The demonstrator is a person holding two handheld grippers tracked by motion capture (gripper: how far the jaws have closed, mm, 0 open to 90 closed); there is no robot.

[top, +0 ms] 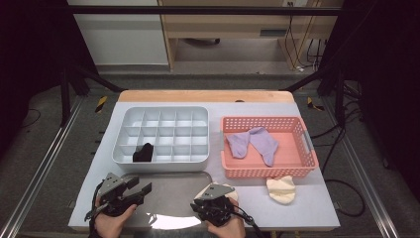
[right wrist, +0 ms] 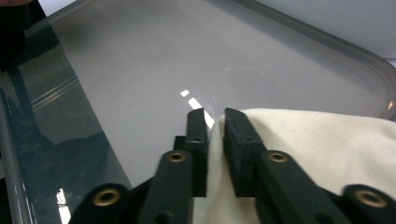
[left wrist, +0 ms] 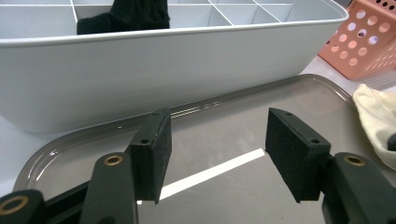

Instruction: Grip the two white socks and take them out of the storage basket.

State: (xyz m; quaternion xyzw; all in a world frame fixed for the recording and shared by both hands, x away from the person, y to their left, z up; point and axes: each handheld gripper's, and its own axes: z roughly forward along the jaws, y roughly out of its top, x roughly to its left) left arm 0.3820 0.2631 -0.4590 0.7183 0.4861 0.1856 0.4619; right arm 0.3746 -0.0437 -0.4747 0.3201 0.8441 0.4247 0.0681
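A grey tray (top: 173,191) lies at the table's front edge. My right gripper (top: 220,196) is over the tray's right end, its jaws (right wrist: 215,126) shut on a fold of a cream sock (right wrist: 317,144) that lies on the tray (right wrist: 140,60). The same sock (left wrist: 376,116) shows at the right edge of the left gripper view. My left gripper (top: 141,186) hovers over the tray's left end, open (left wrist: 217,149), with nothing between its pads. Just beyond it is a white compartment box (left wrist: 163,70) with a black sock (top: 143,152) in one front cell.
A pink basket (top: 270,171) at the right holds purple socks (top: 252,141). A second cream sock (top: 281,190) lies on the table in front of the basket. The white box (top: 163,161) stands directly behind the tray.
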